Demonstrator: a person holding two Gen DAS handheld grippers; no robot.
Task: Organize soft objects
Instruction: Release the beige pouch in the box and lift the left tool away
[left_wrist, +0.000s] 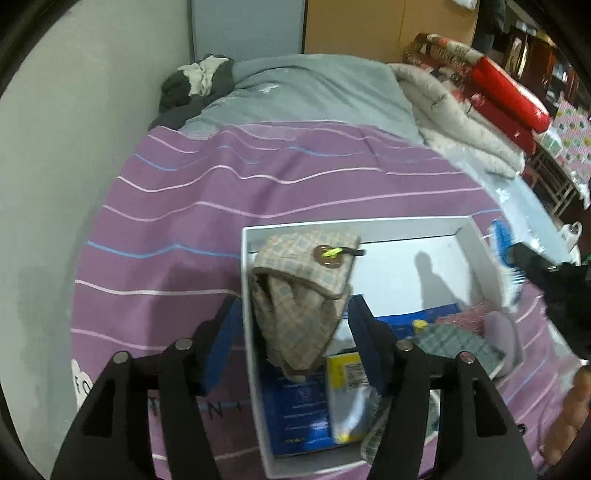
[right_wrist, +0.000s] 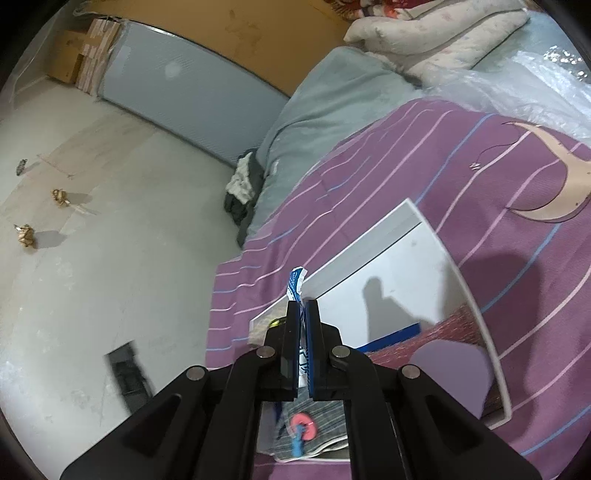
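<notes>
The left claw (left_wrist: 291, 328) is matte black plastic: two broad angular arms with slot-shaped cut-outs, silver round rivets at the joints, and blue pads lining the inner faces of its fingers (left_wrist: 365, 332). The right claw (right_wrist: 303, 339) has the same black linkage, silver rivets and blue-edged pads

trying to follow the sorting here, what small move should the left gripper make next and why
Probably lift the left gripper straight up and clear. Its jaws stand open on either side of the checked cloth, no pad pressing it, and the cloth already lies in the white box. The right gripper is shut on a blue-and-white packet.
</notes>
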